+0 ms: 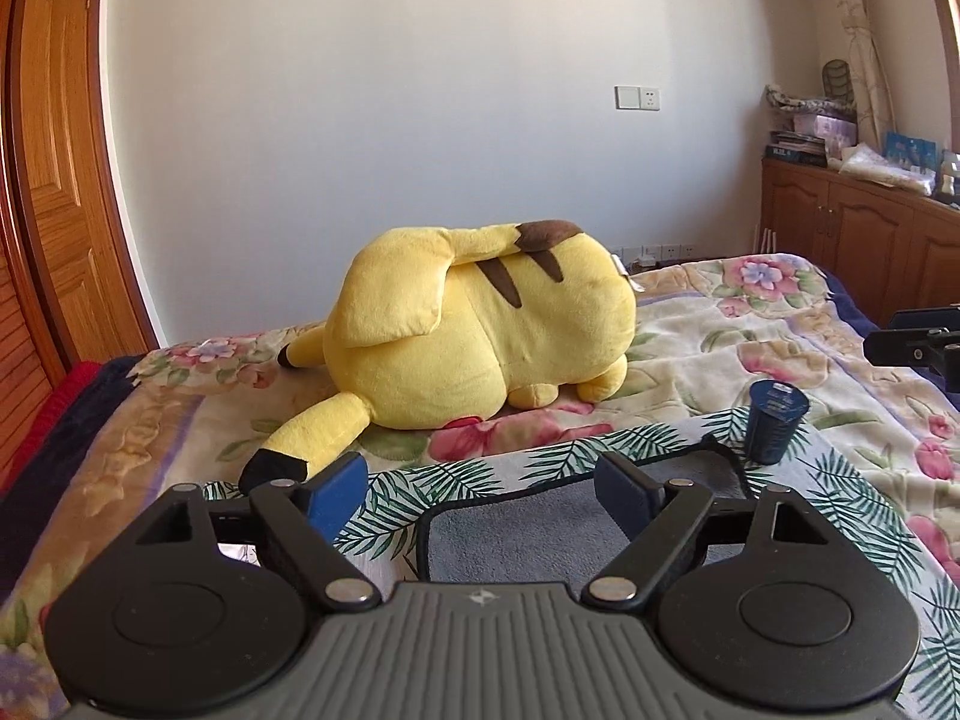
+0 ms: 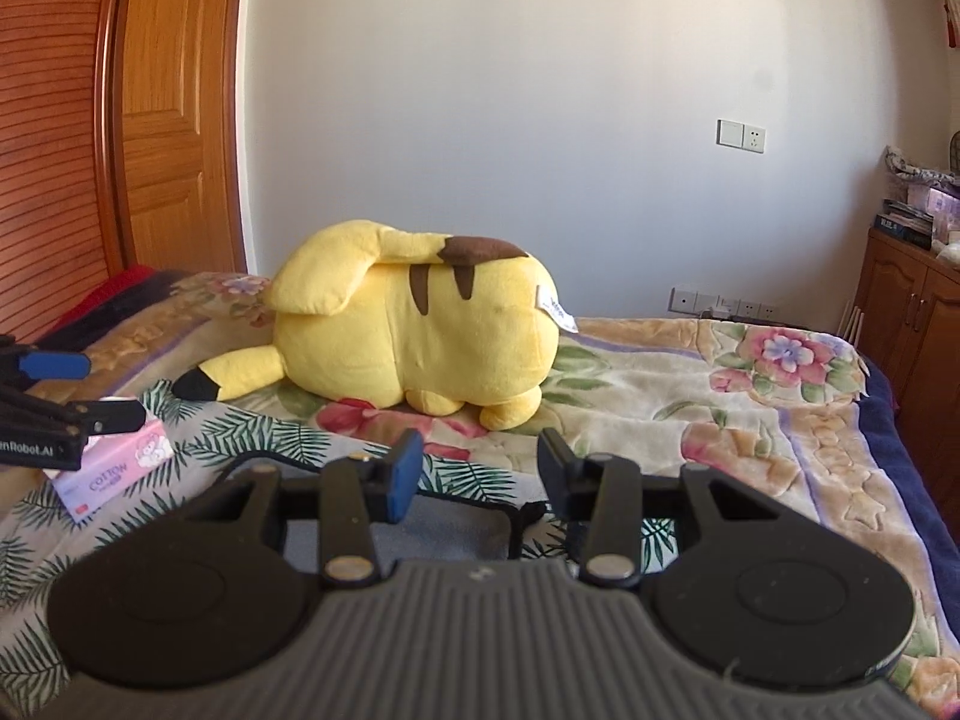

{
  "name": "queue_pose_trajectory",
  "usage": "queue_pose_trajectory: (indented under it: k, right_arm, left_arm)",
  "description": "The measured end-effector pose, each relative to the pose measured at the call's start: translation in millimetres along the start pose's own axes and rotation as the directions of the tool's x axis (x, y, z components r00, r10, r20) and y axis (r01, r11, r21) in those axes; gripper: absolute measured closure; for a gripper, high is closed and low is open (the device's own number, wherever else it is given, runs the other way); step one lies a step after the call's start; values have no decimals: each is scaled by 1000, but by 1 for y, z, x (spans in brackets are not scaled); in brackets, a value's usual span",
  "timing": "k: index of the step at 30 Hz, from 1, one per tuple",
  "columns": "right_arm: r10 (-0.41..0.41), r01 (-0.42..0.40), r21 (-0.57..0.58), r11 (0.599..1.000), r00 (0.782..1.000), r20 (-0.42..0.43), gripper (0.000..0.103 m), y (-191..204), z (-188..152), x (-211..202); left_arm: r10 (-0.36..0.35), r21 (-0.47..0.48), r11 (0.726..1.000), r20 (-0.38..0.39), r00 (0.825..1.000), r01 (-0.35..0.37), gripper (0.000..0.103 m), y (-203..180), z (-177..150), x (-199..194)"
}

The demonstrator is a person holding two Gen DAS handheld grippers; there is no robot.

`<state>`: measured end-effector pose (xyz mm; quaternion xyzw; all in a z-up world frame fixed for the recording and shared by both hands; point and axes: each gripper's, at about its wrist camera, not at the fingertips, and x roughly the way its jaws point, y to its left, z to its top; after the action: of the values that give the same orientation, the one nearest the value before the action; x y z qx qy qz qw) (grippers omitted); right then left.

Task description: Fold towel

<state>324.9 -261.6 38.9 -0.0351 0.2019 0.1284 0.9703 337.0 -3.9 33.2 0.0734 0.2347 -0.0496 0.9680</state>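
Note:
A grey towel [image 1: 516,531] with a dark hem lies flat on a palm-leaf cloth [image 1: 456,474] on the bed. It also shows in the right wrist view [image 2: 456,525], just under the fingers. My left gripper [image 1: 480,483] is open and empty, held low over the towel's far edge. My right gripper [image 2: 477,471] is open and empty, over the towel's far right corner. The right gripper shows at the right edge of the left wrist view [image 1: 918,342]. The left gripper shows at the left edge of the right wrist view [image 2: 54,396].
A big yellow plush toy [image 1: 480,324] lies on the floral blanket [image 1: 750,336] behind the towel. A dark blue cup [image 1: 774,420] stands at the towel's right. A pink tissue pack [image 2: 114,462] lies at its left. Wooden door left, cabinet [image 1: 864,234] right.

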Motion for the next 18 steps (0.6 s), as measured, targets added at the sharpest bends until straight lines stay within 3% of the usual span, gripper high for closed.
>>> queue_pose_trajectory:
  k: [9, 11, 18]
  right_arm:
    - [-7, 7, 15, 1000, 1000, 15, 55, 8, 3, -34]
    - [-14, 14, 13, 1000, 1000, 22, 41, 11, 3, -40]
    - [-13, 12, 21, 1000, 999, 50, 18, 17, 0, -60]
  left_arm:
    - [-11, 17, 1000, 30, 999, 10, 31, -8, 9, -41]
    - [-17, 12, 1000, 31, 999, 17, 31, -8, 10, -49]
    - [-19, 25, 1000, 36, 999, 18, 31, -9, 10, -74]
